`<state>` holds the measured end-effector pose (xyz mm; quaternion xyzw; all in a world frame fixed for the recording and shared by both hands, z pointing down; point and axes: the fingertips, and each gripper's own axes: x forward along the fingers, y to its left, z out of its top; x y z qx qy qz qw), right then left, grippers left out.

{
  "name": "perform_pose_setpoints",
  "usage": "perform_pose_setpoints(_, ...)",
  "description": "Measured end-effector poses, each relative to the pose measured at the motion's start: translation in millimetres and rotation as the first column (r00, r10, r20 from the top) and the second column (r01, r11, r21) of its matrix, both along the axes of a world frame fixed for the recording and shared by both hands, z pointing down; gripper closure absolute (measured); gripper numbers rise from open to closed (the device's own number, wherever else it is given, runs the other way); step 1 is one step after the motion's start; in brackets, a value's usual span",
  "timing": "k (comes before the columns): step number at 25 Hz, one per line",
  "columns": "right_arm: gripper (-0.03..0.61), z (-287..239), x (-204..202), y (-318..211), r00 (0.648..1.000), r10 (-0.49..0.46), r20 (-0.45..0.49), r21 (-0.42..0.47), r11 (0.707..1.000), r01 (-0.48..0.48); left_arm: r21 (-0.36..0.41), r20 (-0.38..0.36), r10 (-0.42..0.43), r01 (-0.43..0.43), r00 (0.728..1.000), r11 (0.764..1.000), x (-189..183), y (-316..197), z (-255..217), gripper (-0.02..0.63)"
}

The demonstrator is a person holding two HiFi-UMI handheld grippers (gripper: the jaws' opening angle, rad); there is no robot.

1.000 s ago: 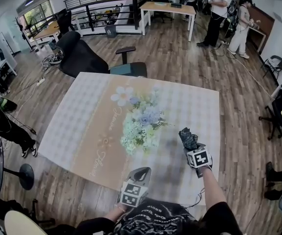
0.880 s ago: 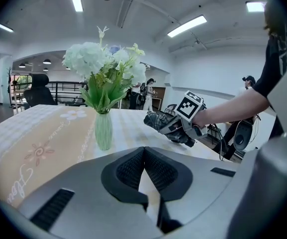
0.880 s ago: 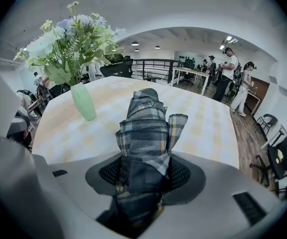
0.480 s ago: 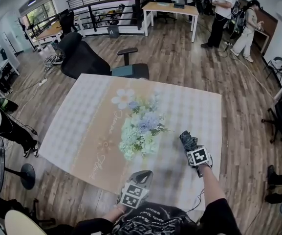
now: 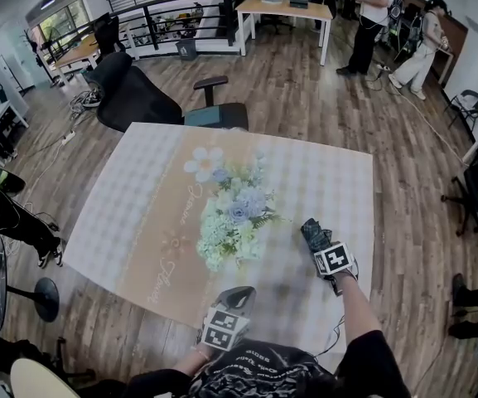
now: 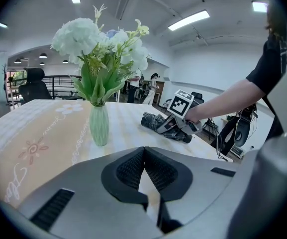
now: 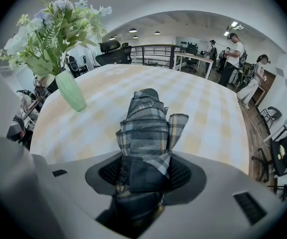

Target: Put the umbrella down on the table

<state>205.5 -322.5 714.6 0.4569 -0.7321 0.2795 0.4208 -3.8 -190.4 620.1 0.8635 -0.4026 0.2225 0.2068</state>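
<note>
The folded dark plaid umbrella (image 5: pixel 311 231) is at the table's right side, and my right gripper (image 5: pixel 321 244) is shut on its near end. In the left gripper view the umbrella (image 6: pixel 154 122) appears to lie low on the tablecloth, with the right gripper (image 6: pixel 177 129) angled down onto it. The right gripper view shows the umbrella (image 7: pixel 146 126) running forward out of my right gripper (image 7: pixel 142 177), both pads pressed on the fabric. My left gripper (image 5: pixel 239 293) hovers over the table's front edge, shut and empty. The left gripper (image 6: pixel 144 158) points toward the vase.
A pale green vase of white and blue flowers (image 5: pixel 237 214) stands mid-table, left of the umbrella. The checked and beige tablecloth (image 5: pixel 139 206) covers the table. A black office chair (image 5: pixel 139 98) stands behind the table. People stand far back at right (image 5: pixel 375 15).
My right gripper has sunk slightly toward the tablecloth with the umbrella still in it. The left gripper has hardly moved.
</note>
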Motion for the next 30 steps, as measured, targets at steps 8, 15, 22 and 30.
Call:
perform_pose_setpoints(8, 0.304, -1.8, -0.3, -1.1, 0.998, 0.037, 0.057, 0.002, 0.999, -0.037, 0.010, -0.003, -0.008, 0.008, 1.000, 1.000, -2.2, -0.1, -2.6, 0.595)
perform_pose_setpoints(15, 0.130, -22.6, -0.9, -0.8, 0.989, 0.074, 0.131, 0.043, 0.996, -0.080, 0.005, -0.018, -0.001, 0.001, 1.000, 1.000, 1.3, 2.5, -2.1, 0.595)
perform_pose_setpoints(22, 0.143, -76.8, -8.9, 2.2, 0.977, 0.056, 0.207, 0.198, 0.975, -0.098, 0.036, -0.039, 0.004, -0.002, 0.999, 0.999, 0.2, 5.7, -9.6, 0.595)
perform_pose_setpoints(30, 0.178, -134.7, -21.3, 29.3, 0.966, 0.028, 0.257, 0.349, 0.930, -0.119, 0.053, -0.064, 0.012, -0.009, 0.998, 0.999, 0.0, 20.4, -15.9, 0.595)
